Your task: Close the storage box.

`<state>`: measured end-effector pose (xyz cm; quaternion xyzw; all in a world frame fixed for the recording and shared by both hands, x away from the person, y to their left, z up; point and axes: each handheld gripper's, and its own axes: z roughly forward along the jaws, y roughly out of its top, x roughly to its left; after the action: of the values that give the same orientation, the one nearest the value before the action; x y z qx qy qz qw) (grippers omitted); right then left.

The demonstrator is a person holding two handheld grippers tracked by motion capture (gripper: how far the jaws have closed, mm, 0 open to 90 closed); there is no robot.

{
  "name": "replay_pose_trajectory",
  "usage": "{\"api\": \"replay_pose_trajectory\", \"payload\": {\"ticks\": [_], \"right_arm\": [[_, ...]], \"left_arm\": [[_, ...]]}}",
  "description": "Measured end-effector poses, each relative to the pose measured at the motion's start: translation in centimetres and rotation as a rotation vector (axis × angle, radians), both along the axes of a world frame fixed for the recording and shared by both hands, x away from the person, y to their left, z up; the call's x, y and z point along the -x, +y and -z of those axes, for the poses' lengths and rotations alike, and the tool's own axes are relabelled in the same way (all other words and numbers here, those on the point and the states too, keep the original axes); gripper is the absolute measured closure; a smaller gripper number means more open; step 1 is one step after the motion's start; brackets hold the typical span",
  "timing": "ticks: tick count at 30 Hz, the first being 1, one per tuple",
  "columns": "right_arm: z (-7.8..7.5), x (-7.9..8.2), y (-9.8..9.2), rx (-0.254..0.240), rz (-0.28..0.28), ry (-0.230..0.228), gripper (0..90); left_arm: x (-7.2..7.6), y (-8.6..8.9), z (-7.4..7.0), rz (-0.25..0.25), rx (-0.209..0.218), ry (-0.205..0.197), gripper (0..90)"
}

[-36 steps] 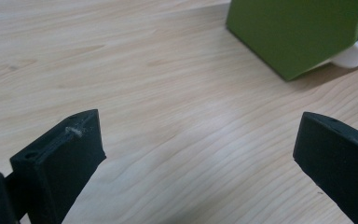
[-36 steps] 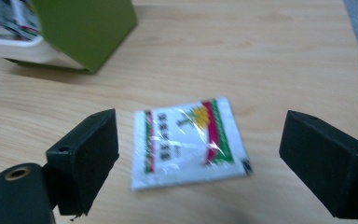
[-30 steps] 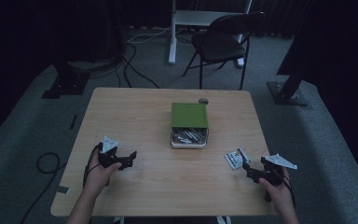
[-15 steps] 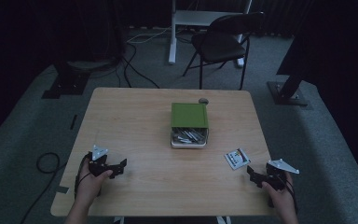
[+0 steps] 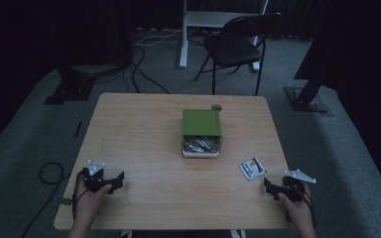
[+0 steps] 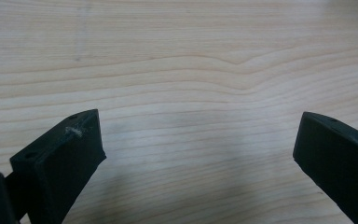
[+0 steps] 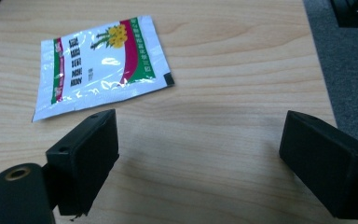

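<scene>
The sachet (image 7: 100, 65) is glossy white with green and red bands, a yellow flower print and dark lettering. The counter (image 5: 144, 134) is pale wood with wavy grain — both tools' jaws black. The box (image 5: 201, 122) has a green lid.

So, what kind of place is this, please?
Probably a studio or lab set up for recording, not a home: a lone wooden table on grey carpet, dark curtains around it, stand bases and cables on the floor, and a folding chair behind.
</scene>
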<state>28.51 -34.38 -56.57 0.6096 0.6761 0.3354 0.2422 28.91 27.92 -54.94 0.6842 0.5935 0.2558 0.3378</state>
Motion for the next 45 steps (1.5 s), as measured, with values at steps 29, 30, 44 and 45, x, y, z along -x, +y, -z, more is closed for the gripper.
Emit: {"api": "replay_pose_trajectory", "payload": {"ticks": [29,30,44,45], "right_arm": [[0.1,-0.2,0.6,0.071,-0.004,0.025,11.4],[0.1,-0.2,0.6,0.071,-0.004,0.025,11.4],[0.1,-0.2,0.6,0.072,-0.002,0.024,11.5],[0.1,-0.2,0.6,0.072,-0.002,0.025,11.5]], "left_arm": [[1.2,2.4,0.8,-0.167,-0.002,0.112,2.2],[1.3,2.4,0.8,-0.172,-0.004,0.11,2.2],[1.2,1.9,1.1,-0.212,-0.063,0.1,2.1],[1.2,1.9,1.1,-0.215,-0.064,0.102,2.1]]}}
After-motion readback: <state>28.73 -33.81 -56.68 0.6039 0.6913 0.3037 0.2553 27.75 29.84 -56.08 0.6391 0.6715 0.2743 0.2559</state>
